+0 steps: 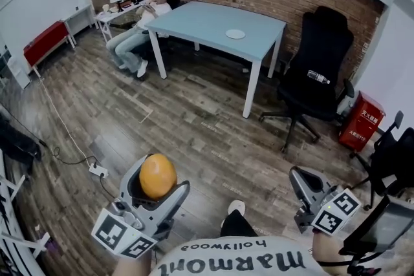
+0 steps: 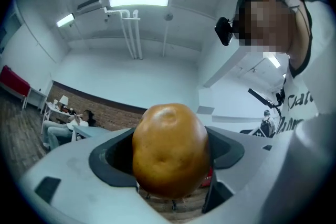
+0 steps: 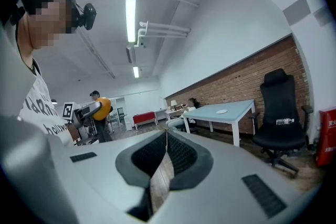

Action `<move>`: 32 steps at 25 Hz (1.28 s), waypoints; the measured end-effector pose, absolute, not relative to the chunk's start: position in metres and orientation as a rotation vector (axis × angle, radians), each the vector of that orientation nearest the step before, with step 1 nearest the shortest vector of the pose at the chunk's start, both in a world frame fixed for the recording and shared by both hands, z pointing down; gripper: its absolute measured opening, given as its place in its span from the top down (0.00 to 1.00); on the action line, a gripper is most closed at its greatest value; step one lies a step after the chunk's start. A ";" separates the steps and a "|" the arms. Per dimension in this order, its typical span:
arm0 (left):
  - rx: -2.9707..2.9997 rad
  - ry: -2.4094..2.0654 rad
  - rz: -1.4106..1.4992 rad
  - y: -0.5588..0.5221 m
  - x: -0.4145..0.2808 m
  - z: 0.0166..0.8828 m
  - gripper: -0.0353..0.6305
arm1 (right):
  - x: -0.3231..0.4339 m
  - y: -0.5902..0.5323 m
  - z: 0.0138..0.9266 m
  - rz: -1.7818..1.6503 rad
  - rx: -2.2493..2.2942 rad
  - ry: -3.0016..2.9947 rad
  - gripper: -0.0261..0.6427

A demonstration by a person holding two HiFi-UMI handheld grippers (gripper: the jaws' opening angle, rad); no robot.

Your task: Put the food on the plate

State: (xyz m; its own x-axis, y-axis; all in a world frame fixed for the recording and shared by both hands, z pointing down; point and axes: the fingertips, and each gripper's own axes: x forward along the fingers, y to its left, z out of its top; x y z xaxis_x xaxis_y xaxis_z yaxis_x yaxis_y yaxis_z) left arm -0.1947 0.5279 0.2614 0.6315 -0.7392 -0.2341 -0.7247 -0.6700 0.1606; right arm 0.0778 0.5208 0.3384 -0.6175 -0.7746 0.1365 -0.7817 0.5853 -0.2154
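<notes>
In the head view, we find the left gripper [image 1: 158,181] at the lower left of the frame, with its jaws set wide and clamped on a round, golden-brown potato [image 1: 157,176]. The left gripper view confirms the grip: the potato fills the gap between the two dark pads, touches both, and stands up above them. We see the right gripper [image 1: 299,175] at the lower right of the head view. In the right gripper view its two ribbed pads meet at the tips, so it is closed with nothing between them. A small white plate [image 1: 235,33] lies on a light blue table [image 1: 194,21] with white legs, in the upper middle of the head view, well apart from the potato and from both grippers. A black office chair [image 1: 320,64] stands just right of the table, in front of the brick wall. A person [image 1: 137,32] sits at the left end of the table. A red box [image 1: 361,121] stands on the wooden floor at the right edge, and a white power strip [image 1: 98,170] lies on the floor at the left, near the left gripper.
</notes>
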 end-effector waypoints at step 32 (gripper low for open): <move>2.670 -1.142 -0.456 0.230 -0.079 0.261 0.41 | 0.168 0.220 0.379 0.589 1.240 -2.694 0.95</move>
State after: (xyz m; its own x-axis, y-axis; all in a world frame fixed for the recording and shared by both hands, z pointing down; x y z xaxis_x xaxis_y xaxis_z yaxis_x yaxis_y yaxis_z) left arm -0.0792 0.2300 0.2609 0.6538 -0.7294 -0.2011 -0.6673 -0.6812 0.3013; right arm 0.1680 0.2198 0.3791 -0.6580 -0.7052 0.2641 -0.7511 0.5894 -0.2976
